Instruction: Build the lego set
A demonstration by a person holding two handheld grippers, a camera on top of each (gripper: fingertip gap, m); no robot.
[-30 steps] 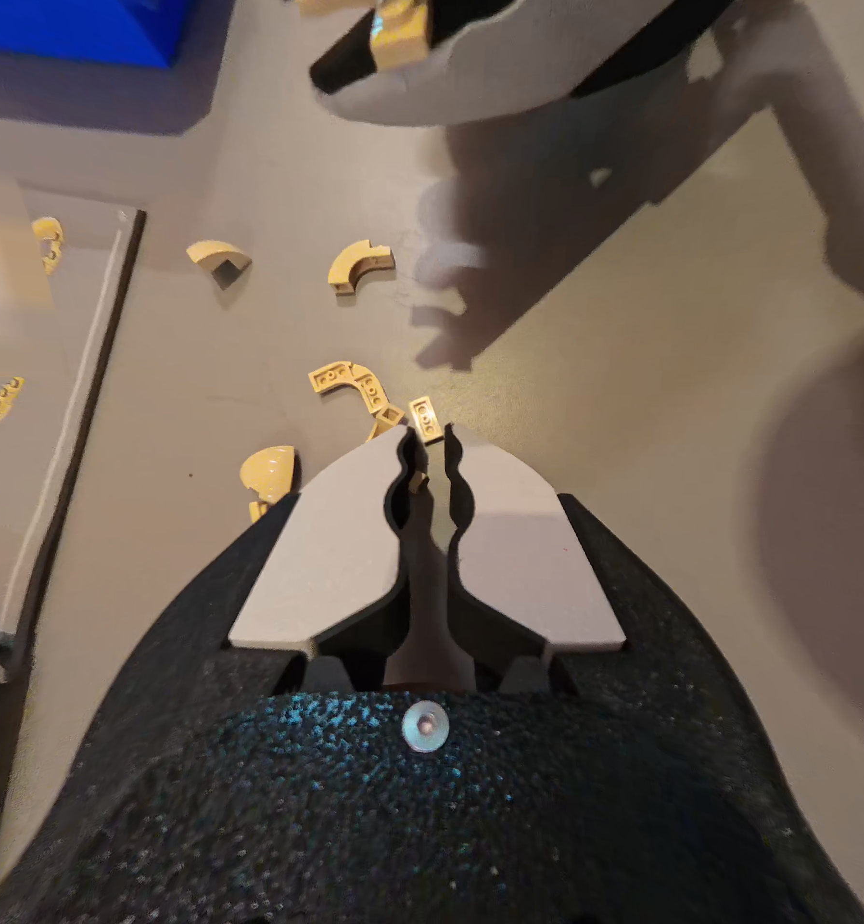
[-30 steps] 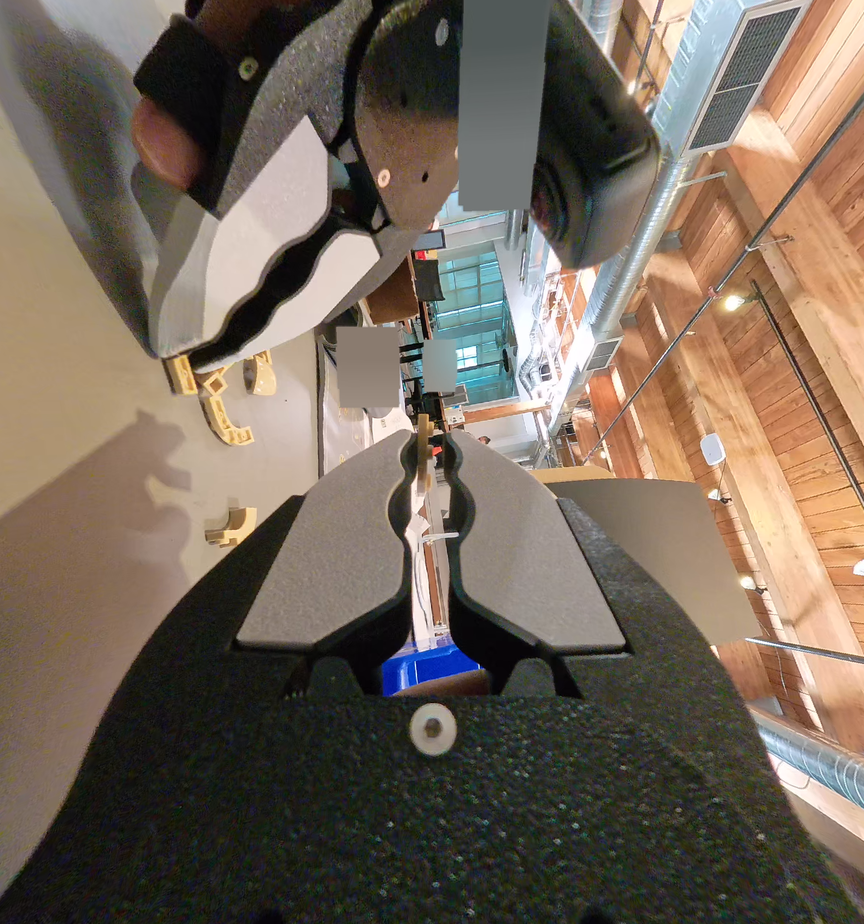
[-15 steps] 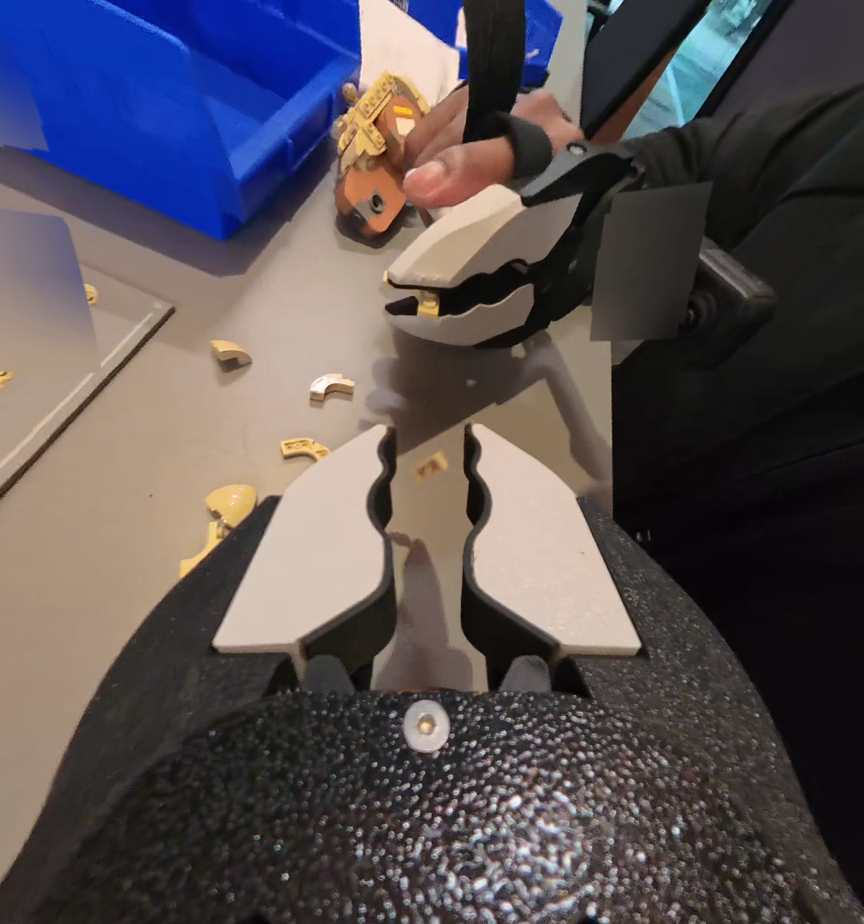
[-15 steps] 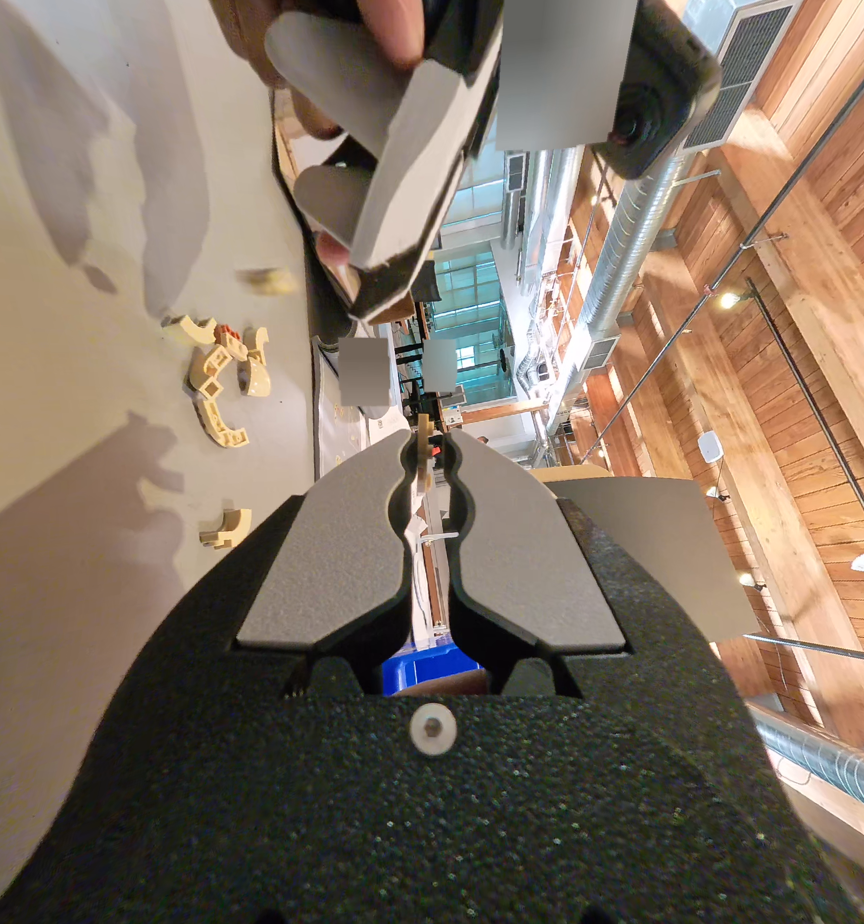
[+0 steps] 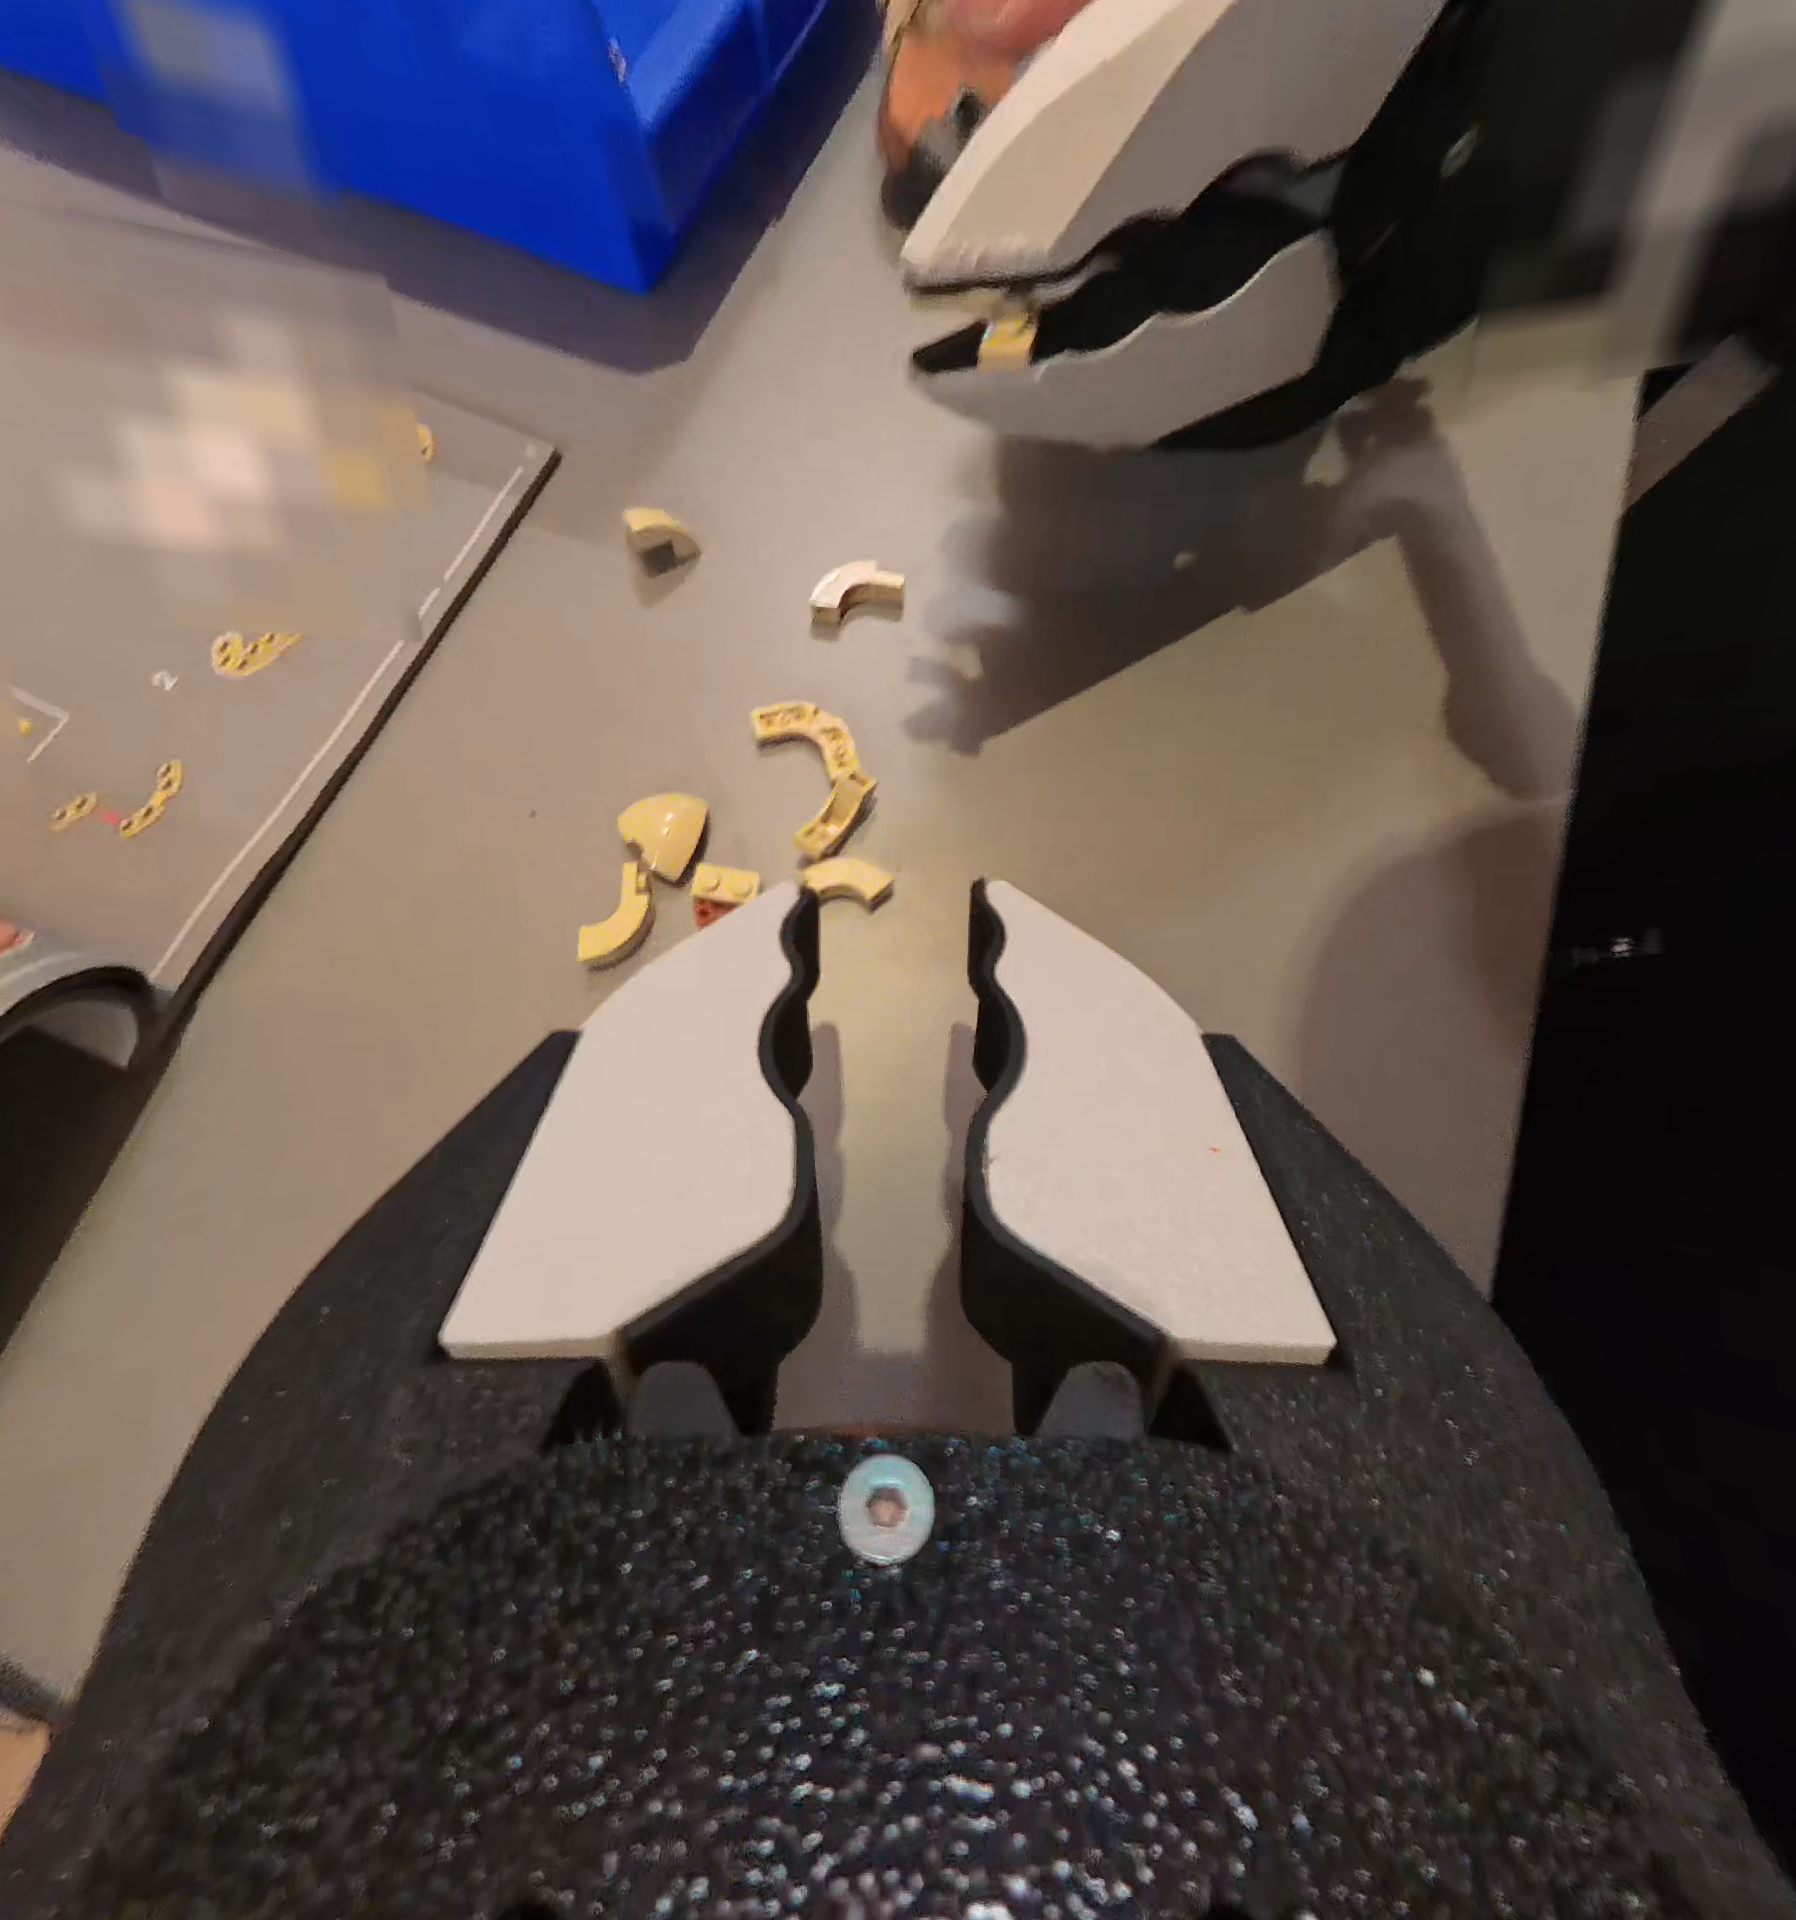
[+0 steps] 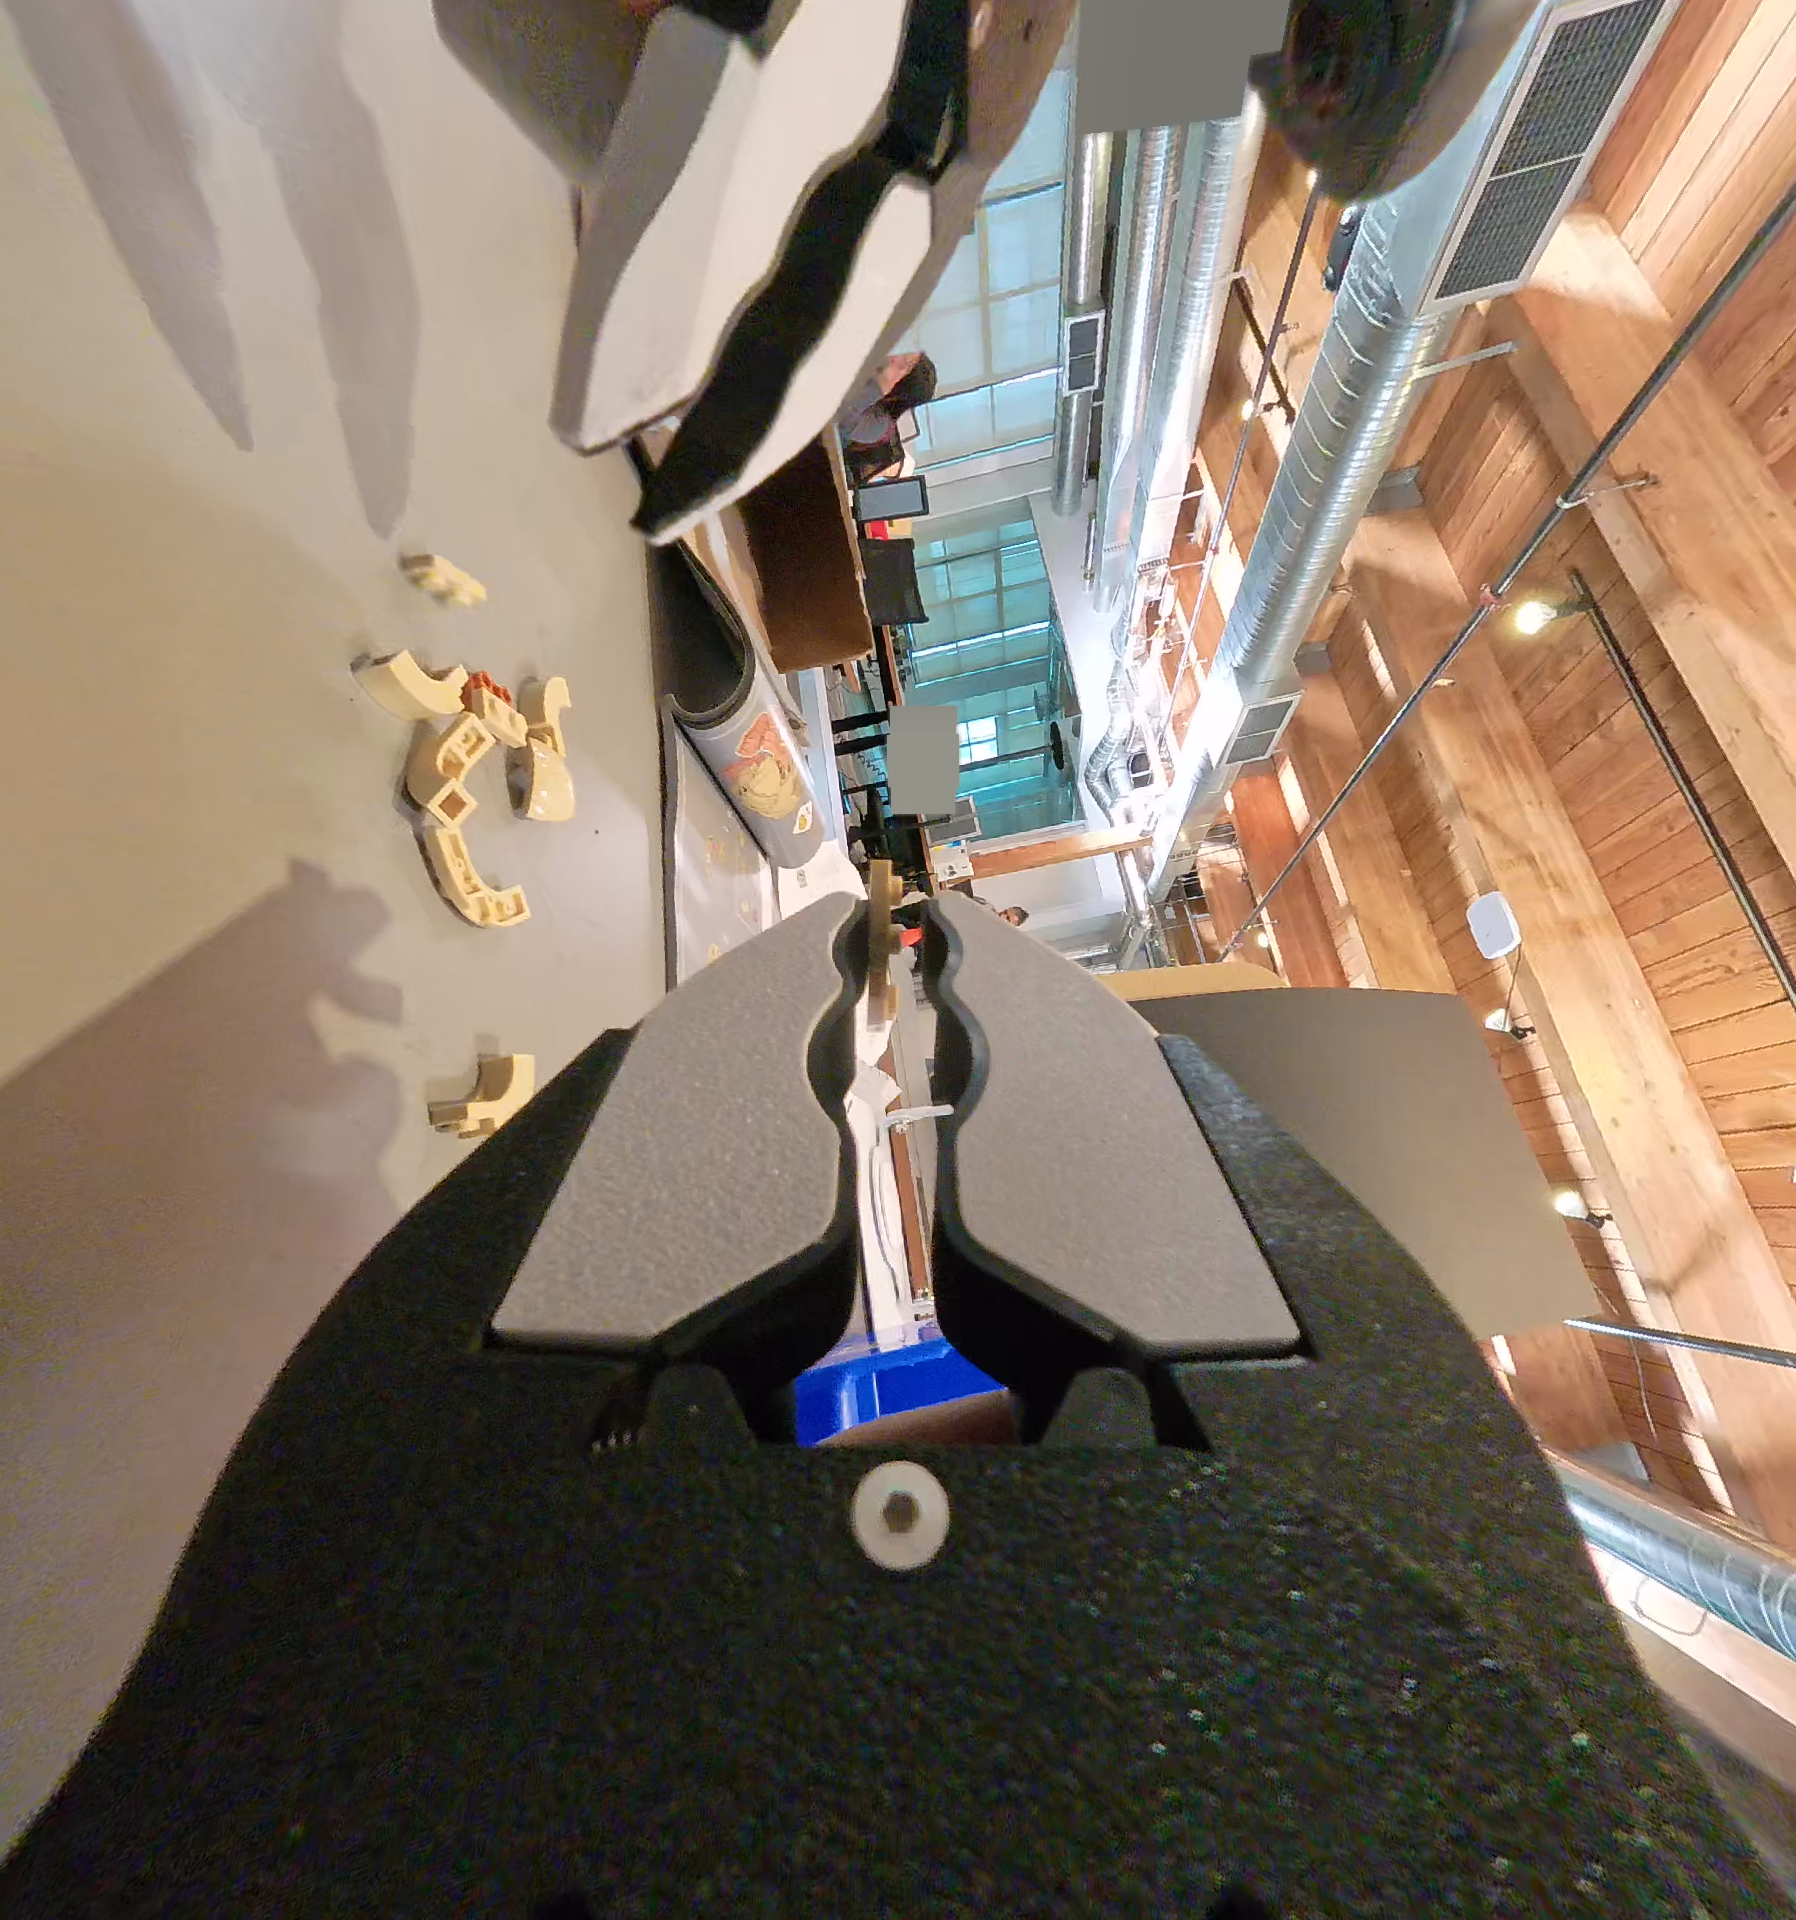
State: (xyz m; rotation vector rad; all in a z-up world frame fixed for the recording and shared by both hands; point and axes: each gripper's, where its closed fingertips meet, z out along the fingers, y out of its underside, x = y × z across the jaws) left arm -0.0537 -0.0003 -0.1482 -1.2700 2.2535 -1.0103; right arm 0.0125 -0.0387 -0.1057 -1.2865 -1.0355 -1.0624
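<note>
My left gripper (image 5: 892,904) is open and empty, held low over the grey table (image 5: 1133,831). A tan curved brick (image 5: 847,883) lies just ahead of its left fingertip, apart from it. More tan bricks lie beyond: a dome piece (image 5: 665,831), an open arch (image 5: 821,769) and a small plate (image 5: 722,885). My right gripper (image 6: 894,914) is shut on a thin tan plate (image 6: 881,925) that stands on edge between its pads. It also shows in the left wrist view (image 5: 1081,343), raised above the table with the tan plate (image 5: 1008,343) at its tips. The left gripper shows in the right wrist view (image 6: 769,343).
A blue bin (image 5: 458,125) stands at the back left. A grey printed sheet (image 5: 250,623) lies at the left with a rolled edge. Two single tan bricks (image 5: 660,535) (image 5: 858,592) lie farther back. A small tan piece (image 6: 442,577) lies on the table under the left gripper. Left tips to right tips: about 9 centimetres. The tan curved brick (image 5: 847,883) sits 5 centimetres or so from the ends of my left fingers. From the left gripper's tips to the dome piece (image 5: 665,831) is close to 7 centimetres. My right wrist view (image 6: 557,789) looks at it from another angle.
My left gripper opened and let go of a small tan piece, rose from the table and came back down near the bricks. The right gripper kept its hold on the tan plate.
</note>
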